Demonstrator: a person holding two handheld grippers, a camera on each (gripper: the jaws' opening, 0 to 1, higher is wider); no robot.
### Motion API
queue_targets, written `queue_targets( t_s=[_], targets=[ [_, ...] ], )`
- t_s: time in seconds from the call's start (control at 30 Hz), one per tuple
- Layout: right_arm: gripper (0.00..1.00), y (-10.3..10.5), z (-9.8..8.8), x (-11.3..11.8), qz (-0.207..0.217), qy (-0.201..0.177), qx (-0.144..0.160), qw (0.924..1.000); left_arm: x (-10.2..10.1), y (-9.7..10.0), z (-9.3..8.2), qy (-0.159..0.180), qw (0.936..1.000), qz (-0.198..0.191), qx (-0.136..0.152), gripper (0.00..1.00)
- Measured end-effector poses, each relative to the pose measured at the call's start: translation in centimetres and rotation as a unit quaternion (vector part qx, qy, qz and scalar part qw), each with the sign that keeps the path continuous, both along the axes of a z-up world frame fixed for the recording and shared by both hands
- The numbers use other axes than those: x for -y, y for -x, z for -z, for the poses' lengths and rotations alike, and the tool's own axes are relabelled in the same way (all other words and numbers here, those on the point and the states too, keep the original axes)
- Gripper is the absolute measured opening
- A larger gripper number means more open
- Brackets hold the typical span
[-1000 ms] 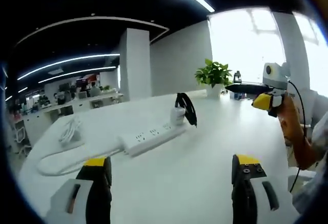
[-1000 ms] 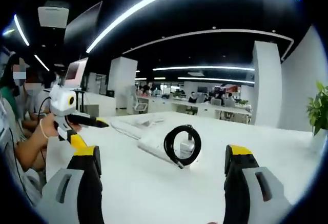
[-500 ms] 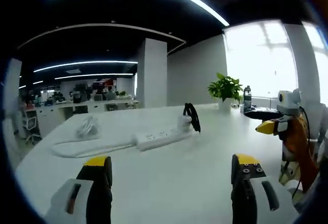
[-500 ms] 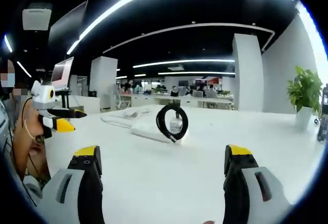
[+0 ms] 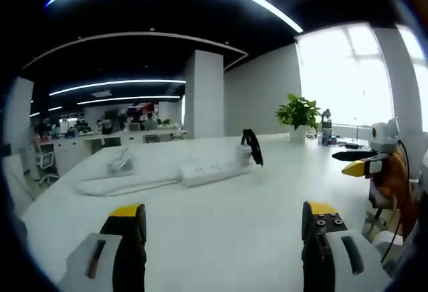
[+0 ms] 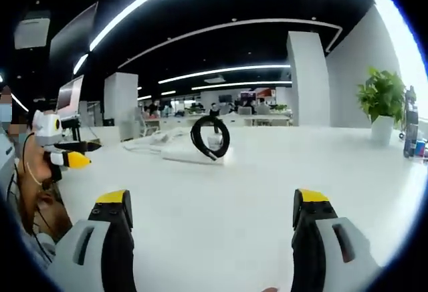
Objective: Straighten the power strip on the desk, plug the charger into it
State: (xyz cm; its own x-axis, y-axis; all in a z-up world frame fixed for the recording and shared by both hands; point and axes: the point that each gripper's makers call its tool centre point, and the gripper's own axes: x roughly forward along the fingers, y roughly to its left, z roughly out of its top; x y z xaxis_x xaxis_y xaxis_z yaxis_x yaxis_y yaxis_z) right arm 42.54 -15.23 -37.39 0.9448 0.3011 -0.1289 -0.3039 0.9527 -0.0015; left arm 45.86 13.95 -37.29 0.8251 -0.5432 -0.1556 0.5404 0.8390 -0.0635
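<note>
the strip [image 5: 215, 170] is seen lying slantwise on the white desk [image 5: 221, 238], well ahead of the left gripper [image 5: 224, 220], whose jaws are spread wide with nothing between them. the charger [image 5: 245, 154], with its black cord [image 5: 253, 147] coiled in an upright loop, is set at the strip's right end, touching it or just beside it; which cannot be told. a white cable [image 5: 110, 184] is trailed from the strip's other end toward a loose bundle further left. in the right gripper view the cord [image 6: 208, 137] is seen in front of the strip [image 6: 177, 150], and the right gripper [image 6: 210, 220] is likewise held spread and empty, well short of both.

several risks are judged from here. if the strip is pushed at one end only, it may be swung into the charger, which could be toppled or dragged along by its cord. the trailing cable may resist and pull the strip back askew once released. the coiled cord may be caught by a jaw when the charger is grasped, so that the plug is held crooked and the prongs miss the socket. with the strip left unbraced, it may be slid away under the plugging force.
</note>
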Motion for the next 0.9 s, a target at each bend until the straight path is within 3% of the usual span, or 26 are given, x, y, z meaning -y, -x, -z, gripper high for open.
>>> queue_targets(
  t_s=[0.23,0.5,0.9],
  targets=[
    [0.99,1.3,0.7,0.0,-0.005,-0.002,-0.011,0.9999,-0.8,0.9,0.7,0.009,0.9999,-0.013,-0.003,0.98],
    [0.98,1.3,1.3,0.3,-0.003,0.005,-0.018,0.9998,-1.6,1.5,2.0,0.003,0.9995,-0.027,-0.017,0.98],
    [0.98,1.2,1.5,-0.4,-0.016,0.004,-0.021,0.9997,-2.1,1.3,2.4,0.012,0.999,-0.036,-0.025,0.97]
  ],
)
